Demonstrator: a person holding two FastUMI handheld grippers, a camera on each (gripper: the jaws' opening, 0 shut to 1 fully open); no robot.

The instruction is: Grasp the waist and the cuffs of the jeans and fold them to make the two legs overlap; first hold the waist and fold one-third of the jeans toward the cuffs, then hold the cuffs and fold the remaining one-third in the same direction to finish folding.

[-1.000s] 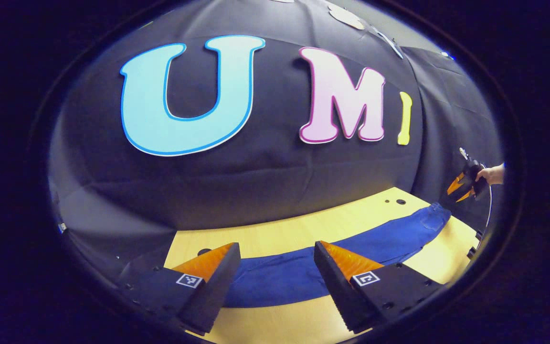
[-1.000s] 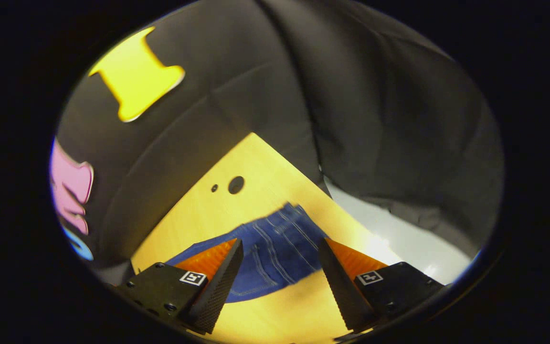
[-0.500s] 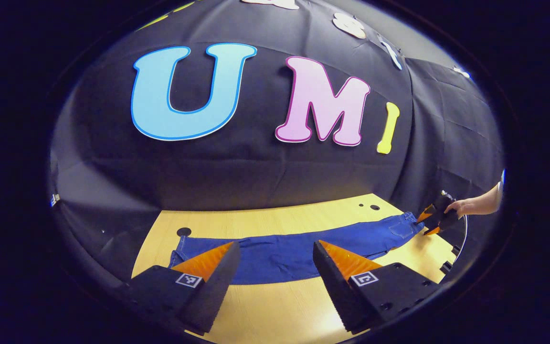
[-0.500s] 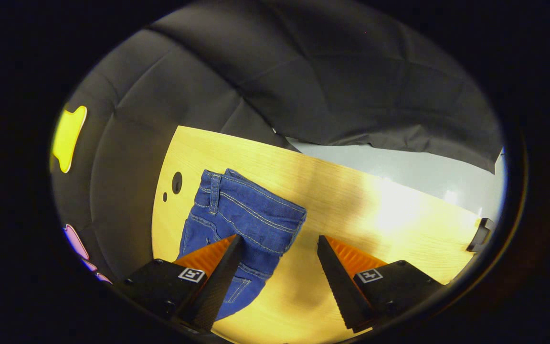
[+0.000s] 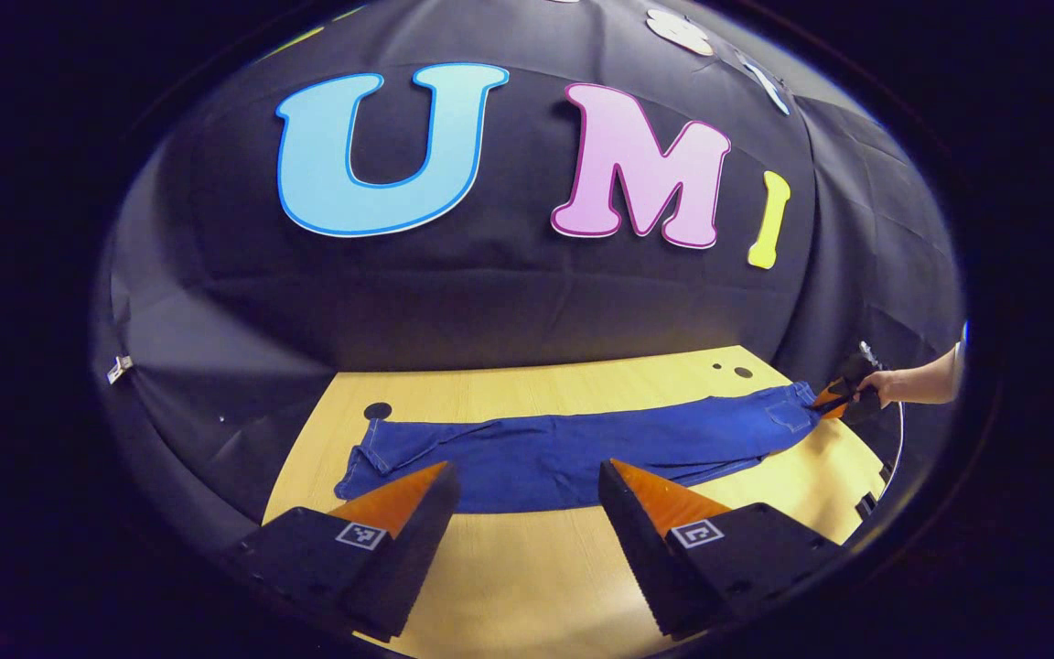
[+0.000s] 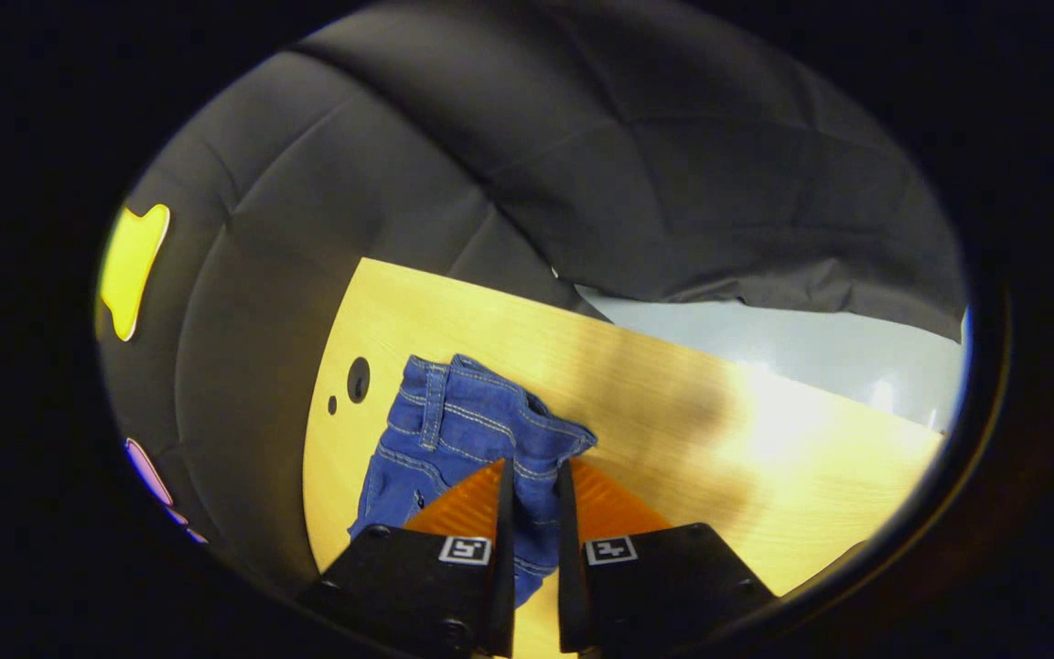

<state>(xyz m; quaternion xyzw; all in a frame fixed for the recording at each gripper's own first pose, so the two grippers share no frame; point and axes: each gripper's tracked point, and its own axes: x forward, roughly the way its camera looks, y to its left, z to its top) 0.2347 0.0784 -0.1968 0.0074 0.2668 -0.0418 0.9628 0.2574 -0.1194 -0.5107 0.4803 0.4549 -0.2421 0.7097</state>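
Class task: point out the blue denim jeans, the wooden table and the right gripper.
blue denim jeans point(image 5: 564, 453): left gripper view, mid-leg.
light wooden table point(image 6: 673, 394): right gripper view, bare top.
right gripper point(image 6: 533, 480): right gripper view, between fingertips.

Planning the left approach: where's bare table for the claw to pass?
Free: the strip of table between the jeans and the left claw; also the table right of the waist. Crowded: the waist end, where the right claw pinches denim.

Left hand-held gripper point(image 5: 527, 494) jaws spread wide, hovering. Right hand-held gripper point(image 6: 532, 499) jaws nearly closed, pinching jeans point(image 6: 454, 430) waist; hand point(image 5: 884, 389) behind it.
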